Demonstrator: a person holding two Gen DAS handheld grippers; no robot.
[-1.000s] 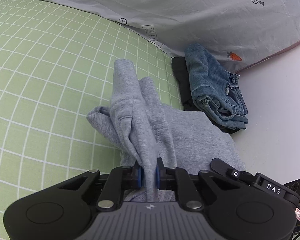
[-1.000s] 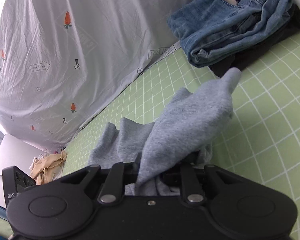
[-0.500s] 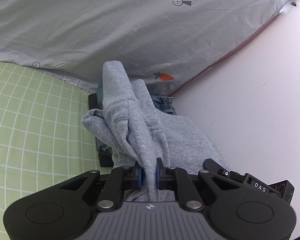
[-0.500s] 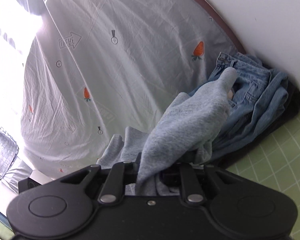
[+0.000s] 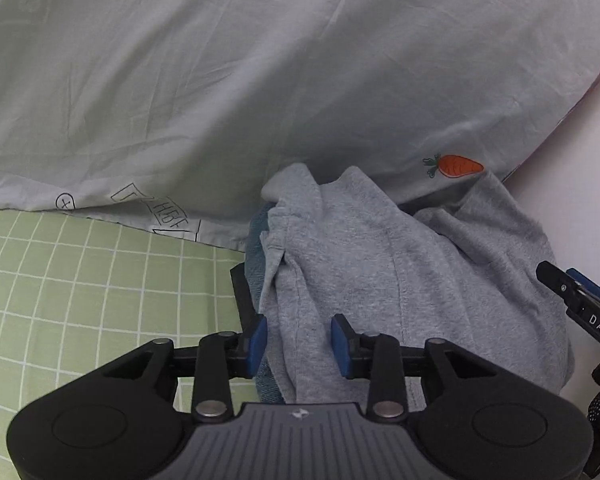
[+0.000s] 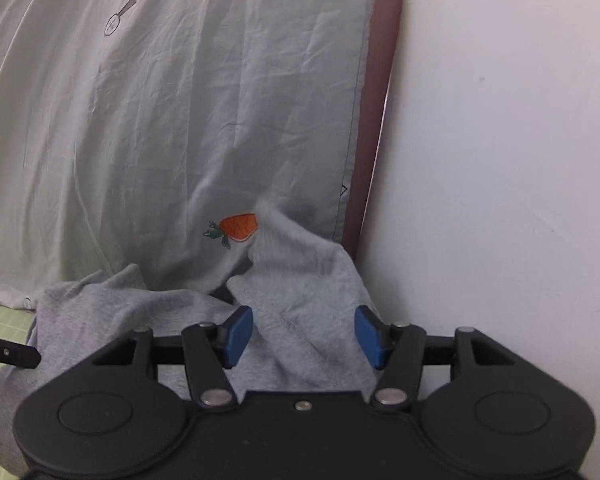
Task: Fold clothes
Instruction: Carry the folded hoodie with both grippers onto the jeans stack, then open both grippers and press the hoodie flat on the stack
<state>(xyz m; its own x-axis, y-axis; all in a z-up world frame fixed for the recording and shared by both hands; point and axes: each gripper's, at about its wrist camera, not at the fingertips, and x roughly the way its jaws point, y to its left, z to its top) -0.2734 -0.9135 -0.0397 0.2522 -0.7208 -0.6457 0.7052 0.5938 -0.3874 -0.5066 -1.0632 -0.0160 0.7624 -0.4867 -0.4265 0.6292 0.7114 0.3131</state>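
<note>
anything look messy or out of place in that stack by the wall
Yes. The grey sweatshirt-fabric garment lies bunched, not flat: one end rides up against the pale carrot-print sheet, with loose folds. It covers the blue denim beneath, leaving only a sliver showing. Both the left claw and right claw are open.

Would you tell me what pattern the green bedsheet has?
A white grid on the bedsheet, clearest in the left wrist view.

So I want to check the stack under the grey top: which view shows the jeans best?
The left wrist view. A strip of blue jeans shows at the left edge of the grey sweatshirt, beside the green checked sheet. In the right wrist view the sweatshirt covers the stack, so no denim shows.
</note>
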